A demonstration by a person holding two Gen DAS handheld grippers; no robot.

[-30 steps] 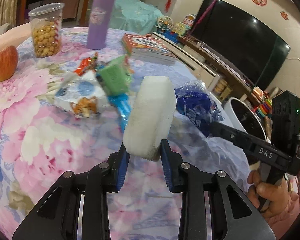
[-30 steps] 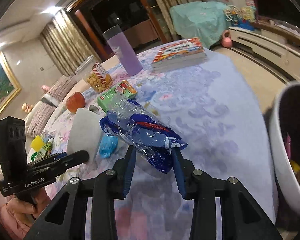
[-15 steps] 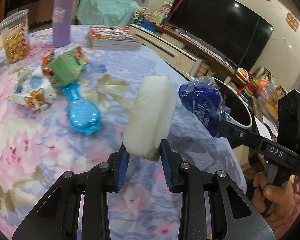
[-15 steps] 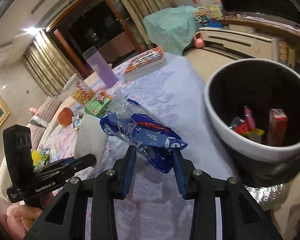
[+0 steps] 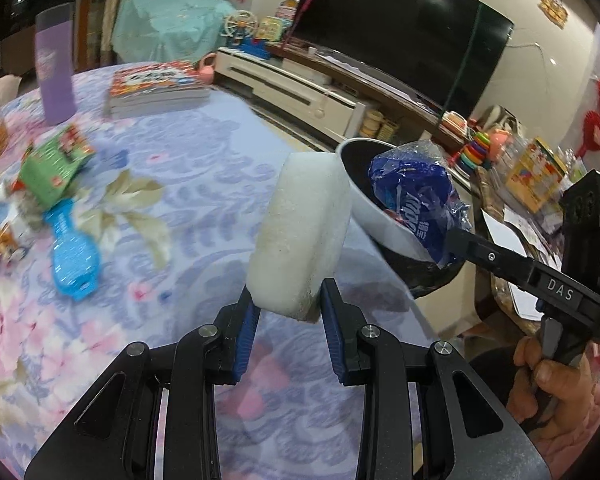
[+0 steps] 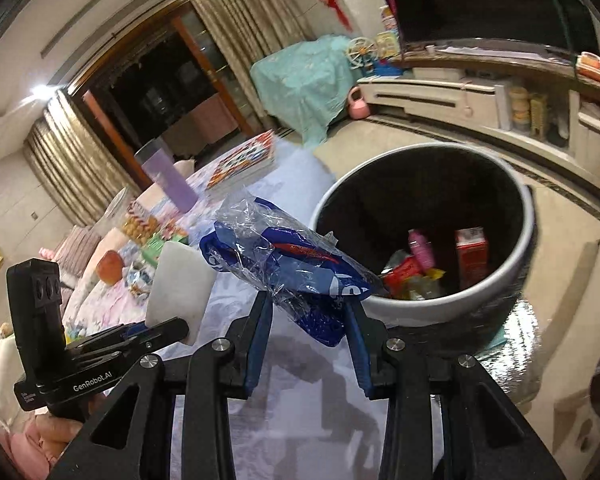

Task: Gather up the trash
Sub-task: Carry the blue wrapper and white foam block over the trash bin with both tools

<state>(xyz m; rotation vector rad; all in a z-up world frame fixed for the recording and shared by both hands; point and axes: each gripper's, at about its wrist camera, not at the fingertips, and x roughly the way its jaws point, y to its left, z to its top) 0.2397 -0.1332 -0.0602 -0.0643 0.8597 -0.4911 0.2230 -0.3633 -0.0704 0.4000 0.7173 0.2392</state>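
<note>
My left gripper is shut on a thick white foam block, held upright above the flowered tablecloth. To its right, my right gripper is shut on a crumpled blue plastic wrapper, which also shows in the left wrist view as the blue wrapper. Just past the table's edge stands a white trash bin with a black inside; it holds a red carton and other wrappers. The blue wrapper hangs near the bin's near rim.
On the table lie a blue flat bottle, a green packet, a snack bag, a stack of books and a purple tumbler. A TV stand and television are behind the bin. A hand grips the right tool.
Both grippers have swung right, away from the table's middle and toward the bin. The bin now fills much of the right wrist view. Each gripper keeps its hold.
</note>
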